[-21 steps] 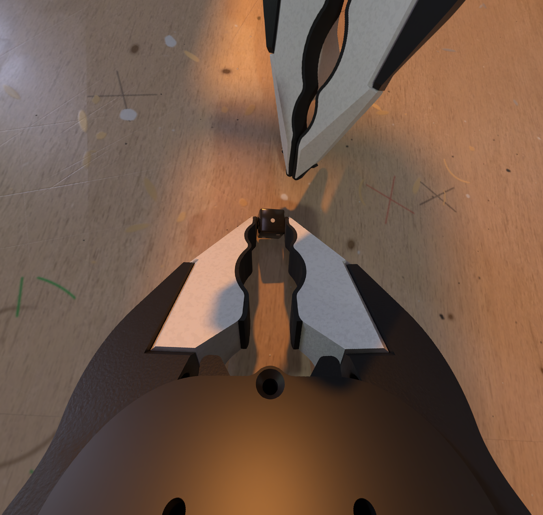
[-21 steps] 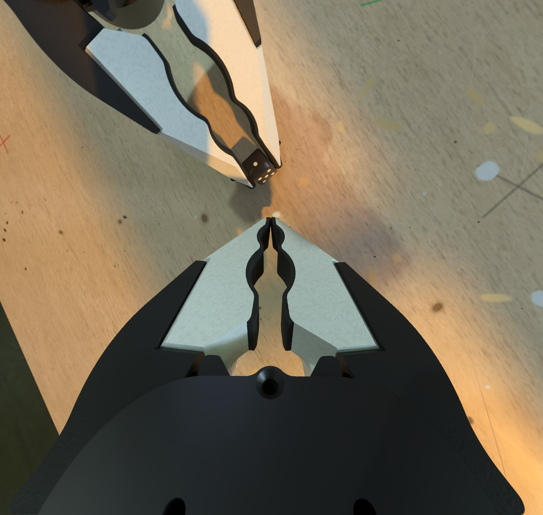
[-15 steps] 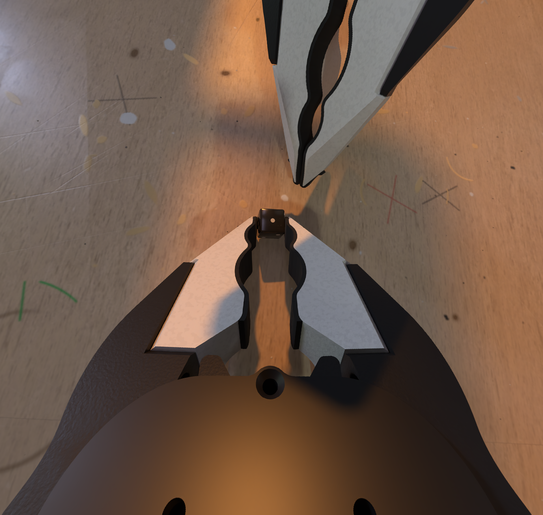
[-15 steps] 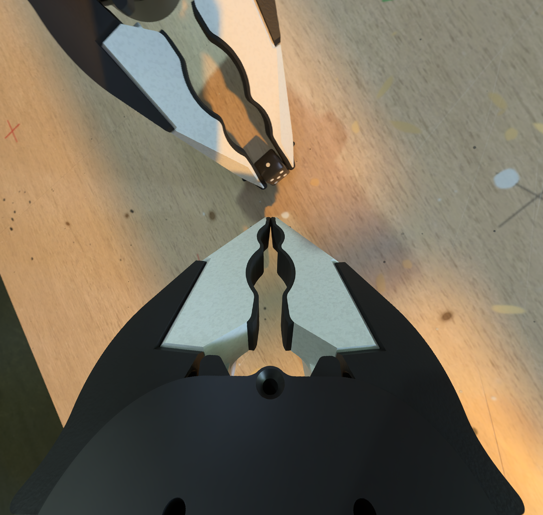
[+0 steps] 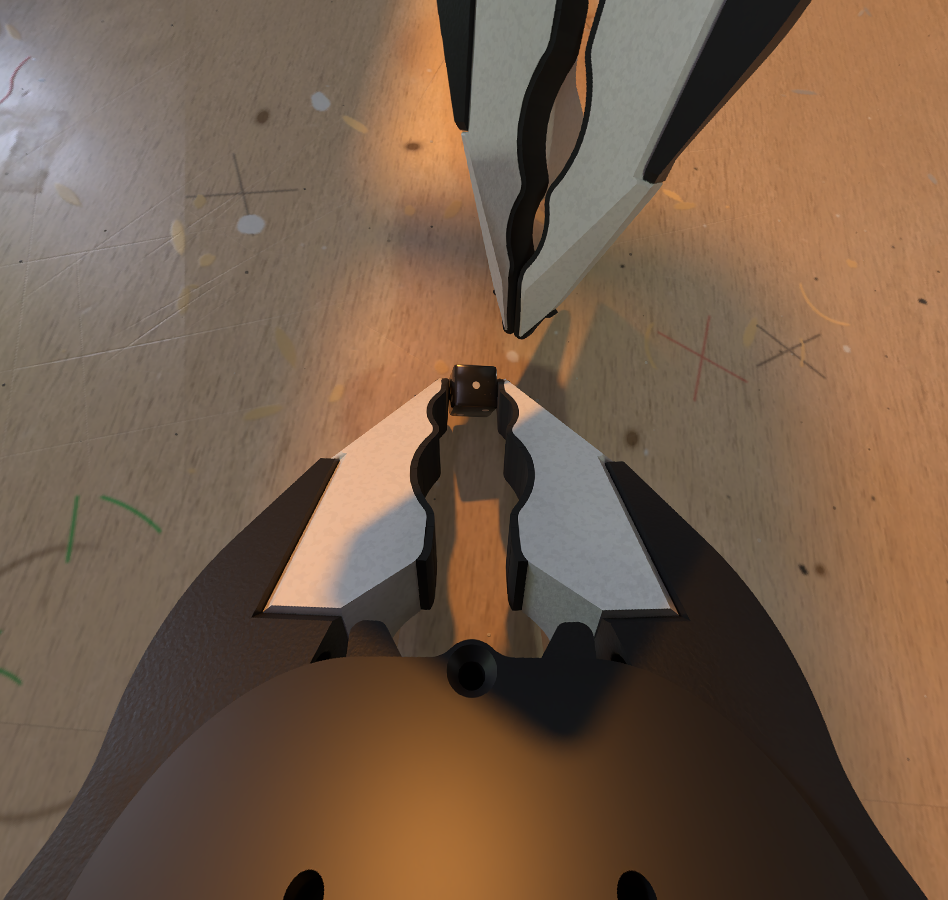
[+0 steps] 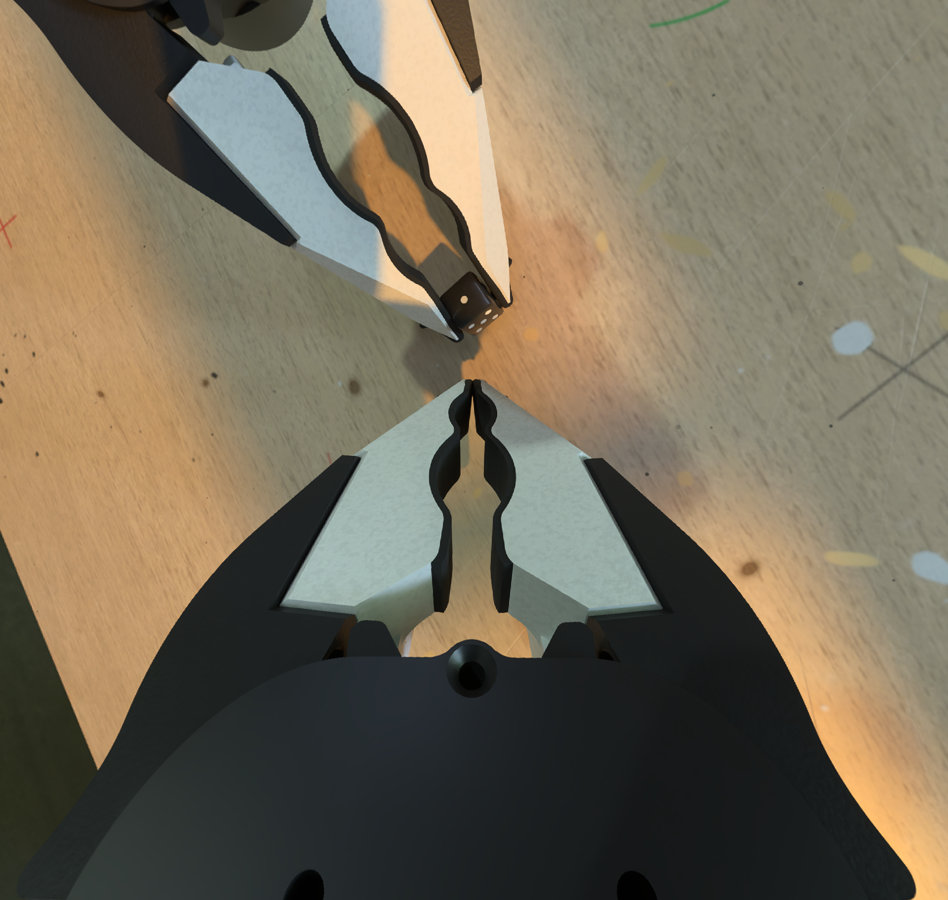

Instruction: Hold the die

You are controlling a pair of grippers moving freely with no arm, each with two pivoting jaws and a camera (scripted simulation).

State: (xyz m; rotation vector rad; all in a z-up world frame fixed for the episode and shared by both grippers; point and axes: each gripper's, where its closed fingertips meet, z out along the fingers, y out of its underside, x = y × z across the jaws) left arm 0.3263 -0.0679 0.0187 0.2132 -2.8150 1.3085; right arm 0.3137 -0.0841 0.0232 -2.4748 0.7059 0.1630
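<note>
A small dark die (image 5: 473,392) with white pips is clamped between the fingertips of my left gripper (image 5: 473,388), a little above the wooden table. It also shows in the right wrist view (image 6: 472,308), held by the left gripper (image 6: 477,311) coming in from the upper left. My right gripper (image 6: 471,383) is shut and empty, its tips just short of the die. In the left wrist view the right gripper (image 5: 515,329) points down from the top, its tips close above and right of the die.
The wooden table (image 5: 205,362) carries paint flecks, scratches, pencil crosses and a red cross (image 5: 702,359). Green marks (image 5: 102,516) lie at the left. The table's edge and dark ground (image 6: 31,695) show at the lower left of the right wrist view.
The two grippers have shifted slightly relative to each other; the right gripper's tips stay just beyond the die. The left gripper keeps its hold on the die.
</note>
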